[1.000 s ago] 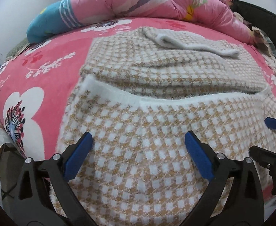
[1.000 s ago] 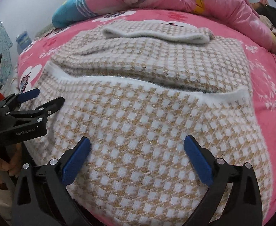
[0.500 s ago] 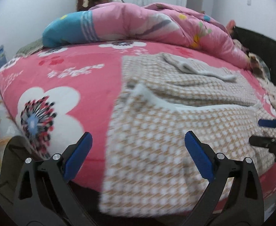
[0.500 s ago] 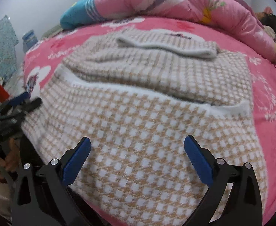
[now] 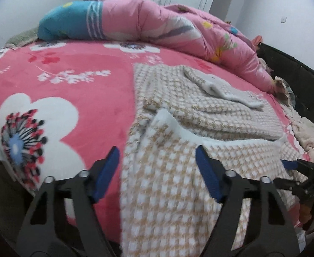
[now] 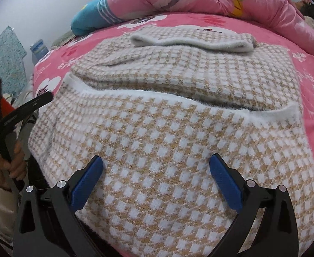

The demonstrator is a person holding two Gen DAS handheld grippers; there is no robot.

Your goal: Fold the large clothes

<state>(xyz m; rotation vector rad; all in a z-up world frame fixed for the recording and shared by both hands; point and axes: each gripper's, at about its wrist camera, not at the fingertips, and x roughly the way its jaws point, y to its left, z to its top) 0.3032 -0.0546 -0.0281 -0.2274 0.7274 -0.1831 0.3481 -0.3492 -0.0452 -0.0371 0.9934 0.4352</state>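
A large tan-and-white checked knit sweater (image 5: 199,111) lies on the pink flowered bed, its lower part folded up with a white fuzzy hem across the middle; a sleeve lies folded across its far end. It fills the right wrist view (image 6: 167,111). My left gripper (image 5: 157,171) is open and empty above the sweater's near left edge, which hangs over the bed's front. My right gripper (image 6: 157,177) is open and empty above the sweater's near part. The right gripper also shows at the right edge of the left wrist view (image 5: 294,171). The left gripper shows at the left edge of the right wrist view (image 6: 24,111).
The pink flowered bedspread (image 5: 60,98) lies bare left of the sweater. A pink quilt (image 5: 178,27) and a blue pillow (image 5: 69,23) are heaped along the far side. A dark bed frame (image 5: 296,79) and crumpled cloth run along the right.
The left gripper has swung left and back toward the sweater's near left edge, showing more bare bedspread. The right gripper has drawn back slightly. Both stay open. The sweater has not moved.
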